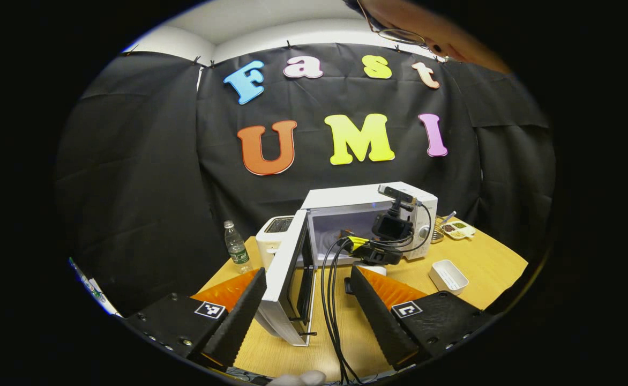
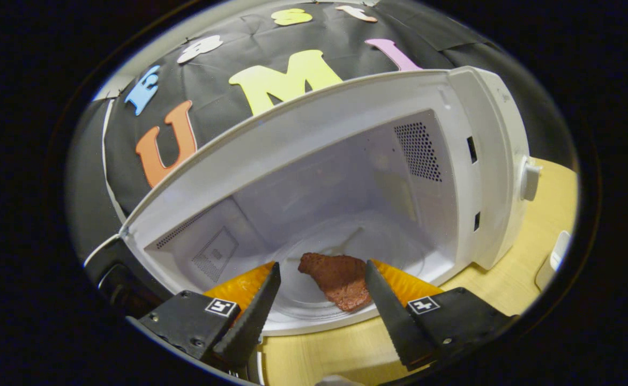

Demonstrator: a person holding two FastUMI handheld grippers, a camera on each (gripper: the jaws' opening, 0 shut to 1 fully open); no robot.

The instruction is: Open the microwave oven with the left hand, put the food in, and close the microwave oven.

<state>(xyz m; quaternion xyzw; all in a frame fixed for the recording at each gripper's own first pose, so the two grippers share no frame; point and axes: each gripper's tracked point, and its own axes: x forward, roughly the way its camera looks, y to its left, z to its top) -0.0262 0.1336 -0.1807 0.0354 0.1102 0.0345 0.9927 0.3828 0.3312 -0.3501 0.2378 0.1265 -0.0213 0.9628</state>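
Booth wall: black cloth, covering the upper half of both views.

Table (image 1: 485,262): pale wood top, lower centre of the left gripper view; carries everything below.

Microwave oven (image 1: 346,198): white box, centre of the left gripper view. Door (image 1: 284,279) swung out toward the camera, hinged on the picture's left, standing between the left gripper's fingers without visible contact. Judged light and stiff on its hinge; best taken at the free edge, pushed rather than pinched. Cavity open in the right gripper view, round turntable (image 2: 314,311) on its floor.

Toaster (image 1: 271,236): white, just left of the oven.

Right gripper (image 1: 383,252): seen from the left gripper view at the oven mouth, cables trailing toward the lower edge of the frame. In its own view (image 2: 319,300) the jaws stand wide, holding nothing, the food lying beyond them.

Left gripper (image 1: 308,311): bottom of its own view, jaws wide, gripping nothing.

Water bottle (image 1: 236,246): clear plastic, left of the toaster.

White tray (image 1: 448,276): small, rectangular, lower right of the oven.

Compartment dish (image 1: 456,229): at the oven's right, holding small food portions.

Food (image 2: 338,279): reddish-brown slab, lower centre of the right gripper view, resting on the turntable's near edge inside the cavity. Judged soft, light and somewhat slippery. Placement looks done; closing the door remains.
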